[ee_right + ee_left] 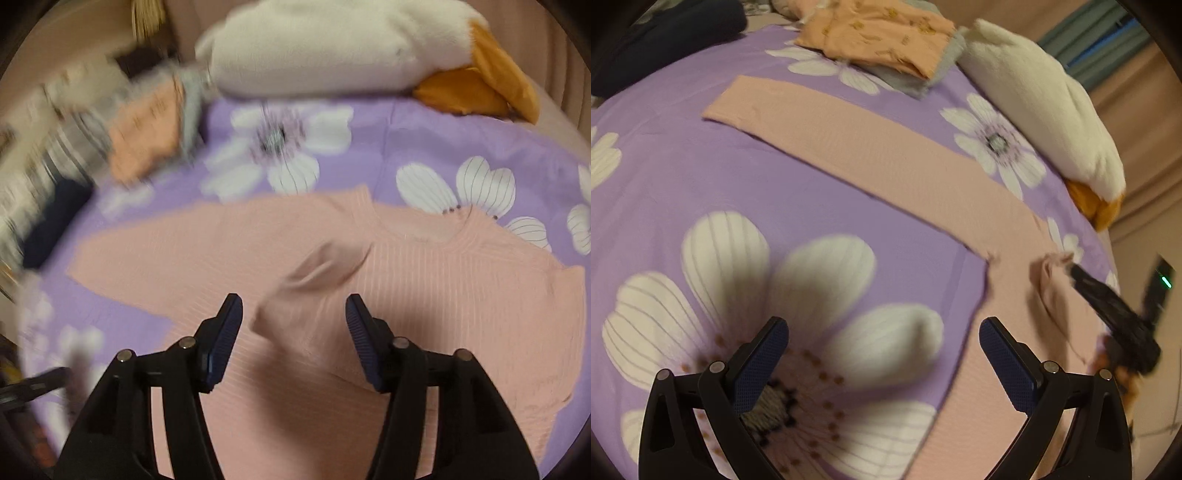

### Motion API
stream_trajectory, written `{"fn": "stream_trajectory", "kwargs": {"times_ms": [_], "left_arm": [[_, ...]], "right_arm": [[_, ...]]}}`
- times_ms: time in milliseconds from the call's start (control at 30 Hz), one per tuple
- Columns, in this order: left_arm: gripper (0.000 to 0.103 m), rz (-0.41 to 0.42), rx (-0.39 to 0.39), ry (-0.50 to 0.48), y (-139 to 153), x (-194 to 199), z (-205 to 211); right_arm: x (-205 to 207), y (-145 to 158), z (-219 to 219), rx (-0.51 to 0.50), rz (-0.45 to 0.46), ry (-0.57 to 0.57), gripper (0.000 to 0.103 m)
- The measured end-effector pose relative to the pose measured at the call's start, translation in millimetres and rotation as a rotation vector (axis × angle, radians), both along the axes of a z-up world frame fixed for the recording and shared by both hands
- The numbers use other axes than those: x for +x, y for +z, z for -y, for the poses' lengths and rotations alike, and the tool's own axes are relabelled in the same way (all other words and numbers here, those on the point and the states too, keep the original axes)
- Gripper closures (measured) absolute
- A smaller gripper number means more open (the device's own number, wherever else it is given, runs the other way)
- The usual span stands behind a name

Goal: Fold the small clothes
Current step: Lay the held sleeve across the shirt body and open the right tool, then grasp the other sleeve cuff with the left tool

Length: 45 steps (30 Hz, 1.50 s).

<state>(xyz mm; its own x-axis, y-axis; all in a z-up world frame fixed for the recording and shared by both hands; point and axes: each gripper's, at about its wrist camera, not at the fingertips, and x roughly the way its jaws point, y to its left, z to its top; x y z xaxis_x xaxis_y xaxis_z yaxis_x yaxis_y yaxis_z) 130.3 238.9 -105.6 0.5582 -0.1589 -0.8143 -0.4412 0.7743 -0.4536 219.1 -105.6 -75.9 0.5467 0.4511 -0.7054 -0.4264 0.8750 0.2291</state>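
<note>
A pale pink ribbed long-sleeved top (461,295) lies flat on the purple flowered bedspread (424,147). One sleeve (886,155) stretches out to the far left. The other sleeve's end (325,266) is folded back onto the body as a raised flap. My right gripper (294,306) is open just above the top. The flap sits between and ahead of its blue pads (225,332), which do not press it. In the left wrist view the right gripper (1075,273) shows at the right, its tip at that bunched flap. My left gripper (882,332) is open over a white flower, beside the top's edge.
A folded orange garment on a grey one (879,37) lies at the far side of the bed. A white plush toy with orange parts (332,48) lies along the far edge. A dark garment (665,37) is at the far left. Curtains hang beyond the bed.
</note>
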Motion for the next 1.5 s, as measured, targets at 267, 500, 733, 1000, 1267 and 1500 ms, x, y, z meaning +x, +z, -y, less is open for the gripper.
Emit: {"fn": "stream_trajectory", "kwargs": {"times_ms": [267,500,733,1000,1267,1500], "left_arm": [[0.001,0.07,-0.109,0.152,0,4,-64],[0.001,0.112,-0.242,0.187,-16,11,-97],[0.001,0.176,-0.449,0.254,-43,18,-124],[0.001,0.306,-0.525,0.355,-55,29,-157],[0.001,0.332,-0.514,0.398,-52,57,-177],[0.026,0.236,-0.386,0.454,-44,66,-172]], "right_arm": [[24,-9,26,0.091,-0.069,-0.119,0.079],[48,-52,-30,0.009,-0.091,-0.091,0.083],[49,-51,-45,-0.001,-0.079,-0.062,0.08],[-22,-7,17,0.158,0.022,-0.005,0.077],[-66,-5,83,0.272,0.016,-0.091,0.073],[-92,-13,113,0.276,0.015,-0.155,0.073]]}}
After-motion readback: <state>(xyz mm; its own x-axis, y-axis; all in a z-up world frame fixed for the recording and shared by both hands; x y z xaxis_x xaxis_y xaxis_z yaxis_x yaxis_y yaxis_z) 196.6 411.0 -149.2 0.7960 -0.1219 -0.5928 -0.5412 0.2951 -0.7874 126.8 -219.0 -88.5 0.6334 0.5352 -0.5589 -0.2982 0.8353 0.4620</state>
